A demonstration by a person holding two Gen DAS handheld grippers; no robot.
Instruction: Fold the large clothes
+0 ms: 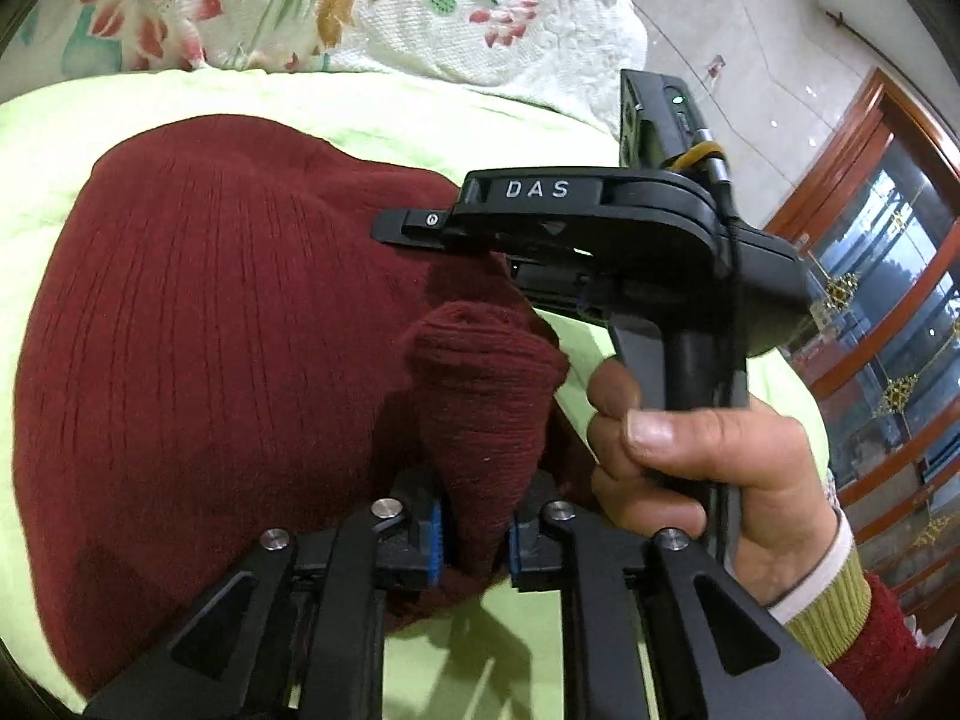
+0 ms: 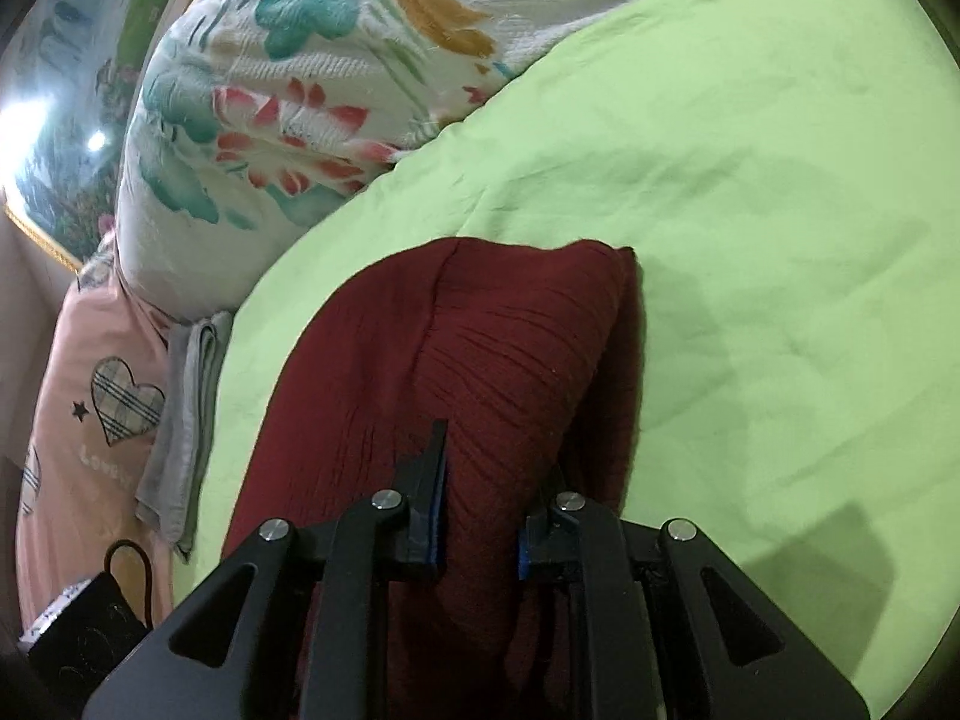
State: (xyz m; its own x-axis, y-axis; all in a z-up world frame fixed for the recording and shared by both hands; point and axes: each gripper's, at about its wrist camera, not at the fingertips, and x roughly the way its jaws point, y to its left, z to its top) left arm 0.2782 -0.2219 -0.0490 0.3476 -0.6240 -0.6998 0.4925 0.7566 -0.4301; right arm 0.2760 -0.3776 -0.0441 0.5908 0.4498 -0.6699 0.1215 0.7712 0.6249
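Observation:
A dark red ribbed knit sweater (image 1: 198,324) lies folded on a light green bed sheet (image 1: 360,102). My left gripper (image 1: 474,534) is shut on a bunched red fold of it (image 1: 486,408), which stands up between the blue pads. The right gripper's black body (image 1: 600,222) shows in the left wrist view, held by a hand (image 1: 708,468), with its fingers at the sweater's right edge. In the right wrist view my right gripper (image 2: 480,516) is shut on a thick fold of the sweater (image 2: 498,360), which lies on the sheet (image 2: 750,180).
A white floral quilt (image 1: 372,6) is piled at the back of the bed, also in the right wrist view (image 2: 288,96). A pink garment with heart patches (image 2: 90,408) and a grey folded cloth (image 2: 186,420) lie at the left. A wooden glass cabinet (image 1: 888,276) stands right.

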